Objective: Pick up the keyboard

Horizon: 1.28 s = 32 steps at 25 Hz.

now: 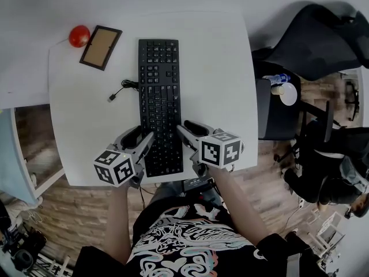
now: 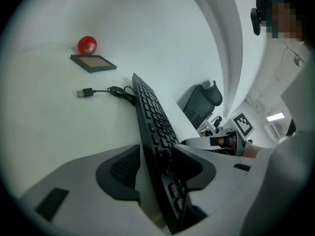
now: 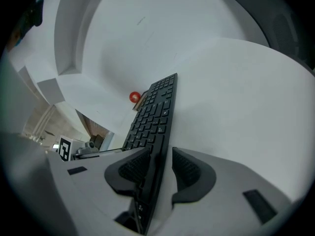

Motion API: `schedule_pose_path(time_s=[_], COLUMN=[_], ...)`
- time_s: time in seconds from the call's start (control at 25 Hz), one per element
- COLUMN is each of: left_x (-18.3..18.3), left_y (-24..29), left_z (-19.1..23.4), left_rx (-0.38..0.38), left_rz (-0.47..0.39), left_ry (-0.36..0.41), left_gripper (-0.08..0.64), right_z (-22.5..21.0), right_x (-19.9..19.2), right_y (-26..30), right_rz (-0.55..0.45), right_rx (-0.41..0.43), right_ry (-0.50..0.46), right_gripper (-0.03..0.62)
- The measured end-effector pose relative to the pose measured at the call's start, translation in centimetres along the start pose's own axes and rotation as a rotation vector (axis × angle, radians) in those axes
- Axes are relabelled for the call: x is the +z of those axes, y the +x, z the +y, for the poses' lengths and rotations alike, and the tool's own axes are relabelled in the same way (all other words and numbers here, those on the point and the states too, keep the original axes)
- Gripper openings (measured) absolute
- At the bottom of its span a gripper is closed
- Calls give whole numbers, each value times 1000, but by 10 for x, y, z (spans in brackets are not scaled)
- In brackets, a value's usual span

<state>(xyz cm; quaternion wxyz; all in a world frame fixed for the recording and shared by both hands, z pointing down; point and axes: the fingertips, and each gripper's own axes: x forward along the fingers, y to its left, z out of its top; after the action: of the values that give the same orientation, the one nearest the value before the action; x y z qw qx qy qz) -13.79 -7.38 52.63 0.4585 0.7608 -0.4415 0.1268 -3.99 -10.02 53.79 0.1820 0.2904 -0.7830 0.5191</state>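
The left gripper (image 1: 141,134) stands with its jaws wide apart, straddling the left long edge of the black computer keyboard (image 1: 160,97) near its near end. In the left gripper view its outer pad is clear of that edge, with bare tabletop showing between them, while the inner pad hangs over the keys (whether it touches them I cannot tell). The right gripper (image 1: 189,127) is likewise spread open across the right long edge, with only narrow gaps beside its pads. Neither clamps the keyboard, which lies flat on the white rounded table (image 1: 219,68), running lengthwise away from the person. Its thin black USB cable (image 1: 118,91) trails off to the left. Beyond it, at the far left corner, a dark-framed brown rectangular board (image 1: 101,47) lies just beside a small red ball (image 1: 79,36).
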Motion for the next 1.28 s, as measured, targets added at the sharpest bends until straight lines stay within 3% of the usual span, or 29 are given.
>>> schedule_pose_path(time_s=[0.2, 0.32, 0.4, 0.6, 0.72, 0.84, 0.92, 1.08, 1.28], left_x=[1, -2, -4, -2, 6, 3, 2, 14, 17], left_y=[7, 8, 10, 16, 17, 16, 13, 6, 5], left_z=[-5, -5, -2, -2, -7, -8, -10, -22, -24], left_rx=[-30, -65, -93, -221, -322, -350, -378, -466, -510], left_rz=[46, 96, 122, 137, 97, 76, 65, 9, -22], left_ry=[-31, -94, -156, -396, -471, -555, -573, -522, -559], left_gripper=[189, 187, 187, 156, 109, 101, 97, 97, 98], right_z=[8, 10, 9, 7, 6, 5, 6, 12, 7], right_x=[2, 3, 2, 2, 3, 3, 4, 5, 17], right_y=[4, 4, 6, 6, 10, 10, 9, 4, 1], right_rz=[20, 21, 21, 13, 20, 21, 18, -8, -64], right_rx=[33, 45, 48, 48, 58, 67, 71, 106, 151], right_ry=[-6, -7, -9, -1, 24, 47, 51, 52, 76], right_gripper=[135, 135, 135, 135, 135, 135, 135, 135, 135])
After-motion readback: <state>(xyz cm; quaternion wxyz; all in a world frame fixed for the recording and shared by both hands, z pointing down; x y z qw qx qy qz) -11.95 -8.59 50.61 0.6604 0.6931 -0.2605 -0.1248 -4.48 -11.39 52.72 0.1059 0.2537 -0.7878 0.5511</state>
